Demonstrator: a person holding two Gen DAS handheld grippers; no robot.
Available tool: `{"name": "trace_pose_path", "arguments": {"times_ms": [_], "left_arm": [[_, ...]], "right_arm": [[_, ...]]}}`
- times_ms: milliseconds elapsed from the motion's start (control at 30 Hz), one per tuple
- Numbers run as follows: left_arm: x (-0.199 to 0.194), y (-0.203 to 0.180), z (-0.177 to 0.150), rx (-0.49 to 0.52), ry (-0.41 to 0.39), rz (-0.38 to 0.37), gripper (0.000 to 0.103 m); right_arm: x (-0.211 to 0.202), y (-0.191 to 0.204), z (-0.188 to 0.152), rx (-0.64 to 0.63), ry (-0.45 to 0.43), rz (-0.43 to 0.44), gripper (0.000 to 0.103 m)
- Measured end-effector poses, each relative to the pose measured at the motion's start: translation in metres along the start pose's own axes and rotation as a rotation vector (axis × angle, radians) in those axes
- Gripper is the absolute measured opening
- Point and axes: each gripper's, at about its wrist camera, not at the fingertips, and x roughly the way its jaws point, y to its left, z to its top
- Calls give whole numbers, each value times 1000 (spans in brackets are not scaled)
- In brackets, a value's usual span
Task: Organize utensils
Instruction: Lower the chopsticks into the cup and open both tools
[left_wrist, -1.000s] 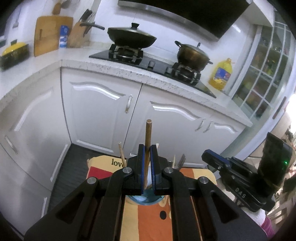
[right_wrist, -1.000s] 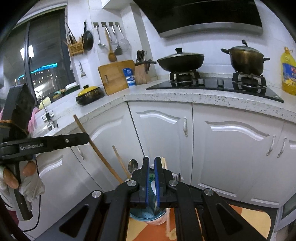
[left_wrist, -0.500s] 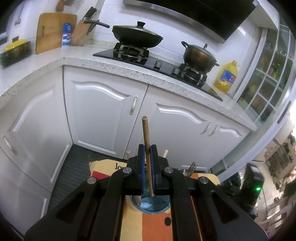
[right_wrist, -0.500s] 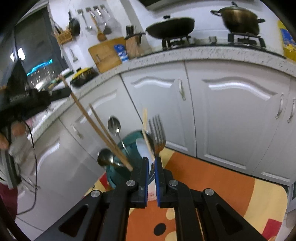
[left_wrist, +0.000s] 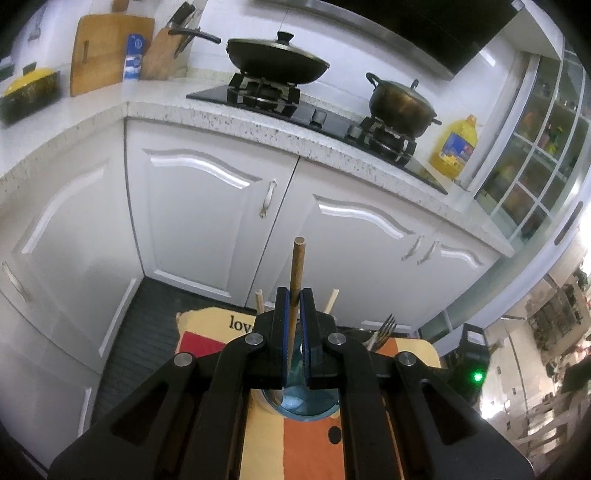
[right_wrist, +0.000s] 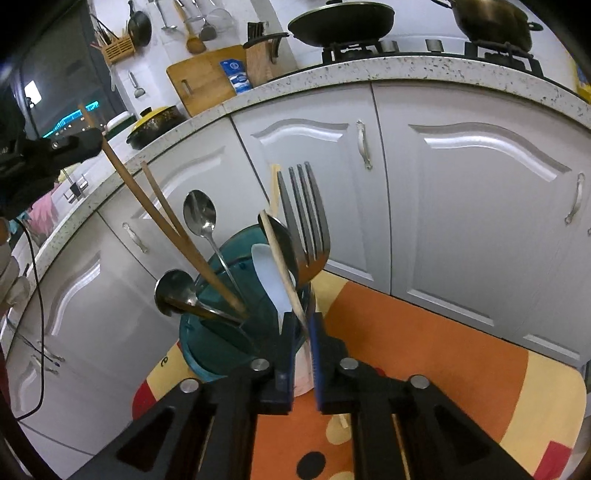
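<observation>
You are lowering two chopsticks into the teal cup at lower centre. Your left gripper is clenching a dark chopstick; your right gripper is clenching a pale chopstick. Next, it seems, release both once their tips are sitting inside the cup.

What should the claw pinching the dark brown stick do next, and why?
Probably open the left claw a little and let go of the brown chopstick. The right wrist view shows its lower end already inside the teal holder beside the spoons, so it should simply lean there.
</observation>
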Motion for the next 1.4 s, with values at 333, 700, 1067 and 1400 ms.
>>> {"name": "trace_pose_path", "arguments": {"times_ms": [333,700,1067,1400], "left_arm": [[24,-10,-21,37,51,24,4],[47,-8,-38,10,97,55,4],[45,-10,-44,29,81,85,26],[23,-14,-52,58,39,108,43]], "right_arm": [[-69,32,19,-104,-106,29,4],[-92,56,66,-140,-247,-5,4],[-15,41,34,-60,-101,-27,4],[-20,30,19,-13,-43,-7,23]]}}
